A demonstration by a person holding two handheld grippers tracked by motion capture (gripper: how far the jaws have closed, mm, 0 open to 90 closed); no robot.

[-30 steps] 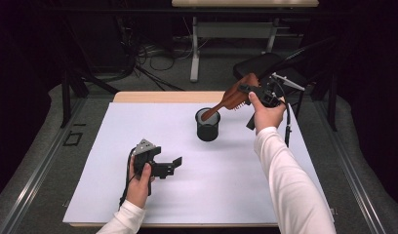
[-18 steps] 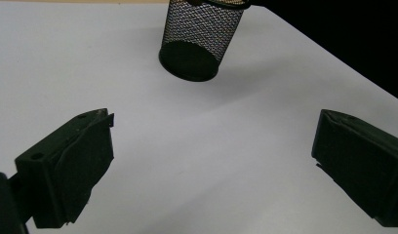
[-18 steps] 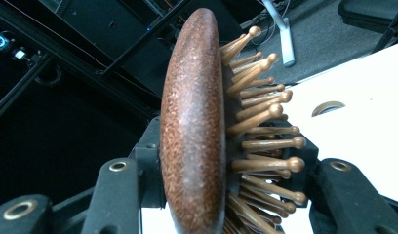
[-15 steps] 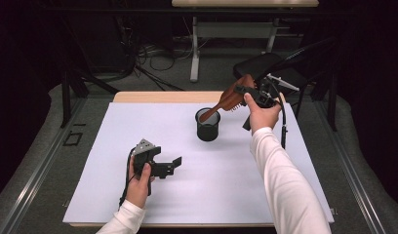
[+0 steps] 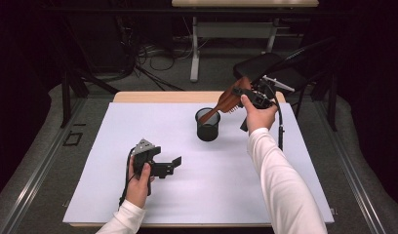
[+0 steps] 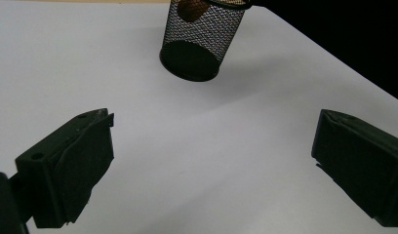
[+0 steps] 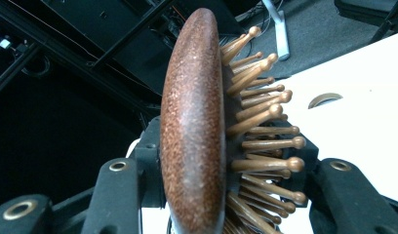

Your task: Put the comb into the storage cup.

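Nearest, we found the left gripper (image 5: 170, 165) resting on the white table (image 5: 89, 146), jaws spread wide and empty. Beyond it stood the mesh cup (image 5: 207, 125). Farthest, the right gripper (image 5: 249, 94) was clenched on the wooden hairbrush (image 5: 226, 102), handle dipping into the cup.

We see a lab or recording studio, not a home. The counter (image 5: 138, 122) has a plain white sheet on it and stands in a dark room with black surroundings. Behind it, loose cables (image 5: 148, 53) lie on the grey floor (image 5: 41, 161), near the metal legs of another table (image 5: 194, 53) and a black chair (image 5: 265, 66).
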